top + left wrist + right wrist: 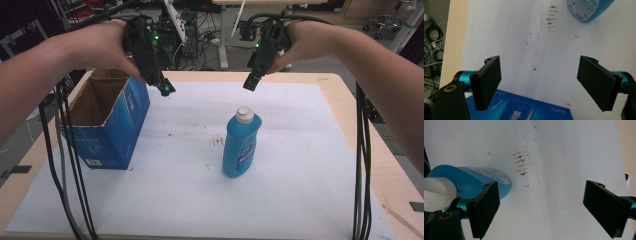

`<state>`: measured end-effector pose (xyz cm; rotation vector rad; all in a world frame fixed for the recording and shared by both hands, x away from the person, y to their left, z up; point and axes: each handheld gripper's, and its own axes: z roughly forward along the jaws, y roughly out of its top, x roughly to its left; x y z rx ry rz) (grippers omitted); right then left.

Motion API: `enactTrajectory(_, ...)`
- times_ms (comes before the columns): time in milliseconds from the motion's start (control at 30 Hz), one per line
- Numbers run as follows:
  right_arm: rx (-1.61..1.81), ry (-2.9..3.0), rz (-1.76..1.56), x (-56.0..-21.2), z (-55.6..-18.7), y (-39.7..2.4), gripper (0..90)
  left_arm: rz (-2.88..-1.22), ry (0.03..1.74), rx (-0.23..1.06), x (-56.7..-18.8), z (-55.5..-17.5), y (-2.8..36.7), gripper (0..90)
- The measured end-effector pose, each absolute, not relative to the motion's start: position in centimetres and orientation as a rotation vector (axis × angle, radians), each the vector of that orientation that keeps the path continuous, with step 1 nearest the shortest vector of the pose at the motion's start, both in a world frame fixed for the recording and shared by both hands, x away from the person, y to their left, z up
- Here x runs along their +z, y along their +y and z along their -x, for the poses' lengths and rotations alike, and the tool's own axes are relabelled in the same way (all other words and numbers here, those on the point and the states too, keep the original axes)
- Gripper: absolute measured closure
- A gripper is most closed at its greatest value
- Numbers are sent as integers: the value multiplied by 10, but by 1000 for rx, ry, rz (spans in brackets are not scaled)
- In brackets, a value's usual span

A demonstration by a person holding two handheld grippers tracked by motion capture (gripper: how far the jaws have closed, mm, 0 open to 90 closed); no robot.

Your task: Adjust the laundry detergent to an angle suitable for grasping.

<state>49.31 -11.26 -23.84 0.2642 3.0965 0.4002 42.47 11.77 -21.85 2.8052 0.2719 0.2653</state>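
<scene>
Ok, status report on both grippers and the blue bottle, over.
Left gripper open, right gripper open, both raised. Blue bottle upright on mat, untouched. Open blue box at left, nothing blocking.

A bottle [242,144] stands upright near the middle of the table [345,100], on a sheet [300,165] covering most of it. An open box [107,120] sits well to its left, at the sheet's left edge.
</scene>
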Motion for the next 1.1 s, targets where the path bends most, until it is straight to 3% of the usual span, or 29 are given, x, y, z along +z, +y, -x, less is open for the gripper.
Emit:
enactTrajectory(533, 414, 3092, -251, -238, -494, -112, 135, -2707, 299, 239, -236, -381, 99, 196)
enactTrajectory(1100, 404, 3090, -273, -238, -496, -116, 135, -2621, 296, 191, -261, -361, 75, 196)
